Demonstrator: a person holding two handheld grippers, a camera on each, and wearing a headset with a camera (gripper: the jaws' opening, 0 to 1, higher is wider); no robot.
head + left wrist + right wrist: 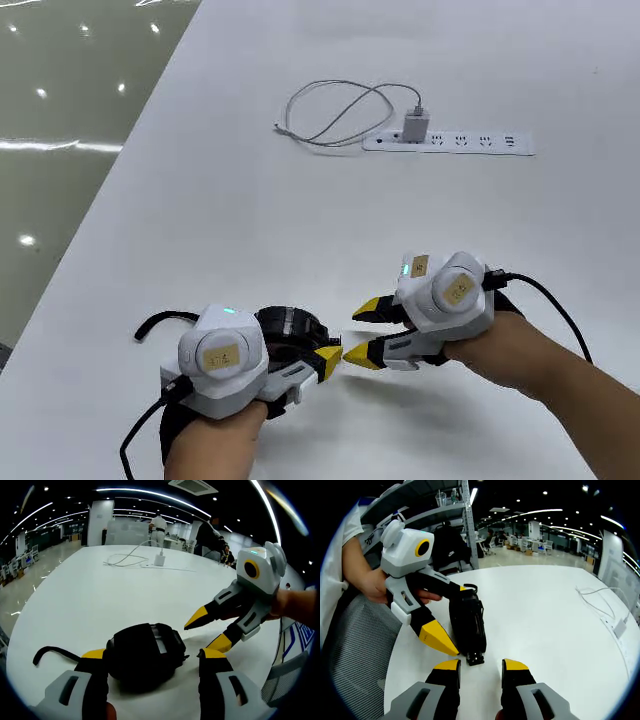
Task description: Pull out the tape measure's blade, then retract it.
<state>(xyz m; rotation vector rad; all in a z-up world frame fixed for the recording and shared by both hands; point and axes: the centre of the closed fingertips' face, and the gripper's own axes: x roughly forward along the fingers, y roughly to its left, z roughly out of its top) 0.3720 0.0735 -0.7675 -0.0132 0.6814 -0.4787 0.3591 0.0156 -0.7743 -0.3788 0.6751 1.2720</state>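
**A:** Count it for me, nearest first.

**B:** Two white handheld grippers with yellow-tipped black jaws, each in one hand. The left gripper (152, 654) has its jaws spread on either side of one round black tape measure (288, 325), which lies on the white table (250, 230) near its front edge. In the left gripper view one jaw stands just clear of the case. Whether the other presses it, I cannot tell.

**A:** And the right one?

**B:** The right gripper (360, 331) points at the tape measure, its jaws parted and holding nothing. In the right gripper view the case's small end lies just ahead of its tips.

**A:** Anything attached to the tape measure?

**B:** One thin black wrist strap (165, 317), curling off behind the left gripper.

**A:** Any writing?

**B:** Three small tan stickers (220, 357), one on the left gripper's body and two on the right's. The marks on them are too small to read, and I can read no brand on the tape measure.

**A:** Farther off?

**B:** One long white power strip (480, 142), well apart from the grippers. One white charger block (416, 125) is plugged into it, and one white cable (325, 141) lies looped beside it.
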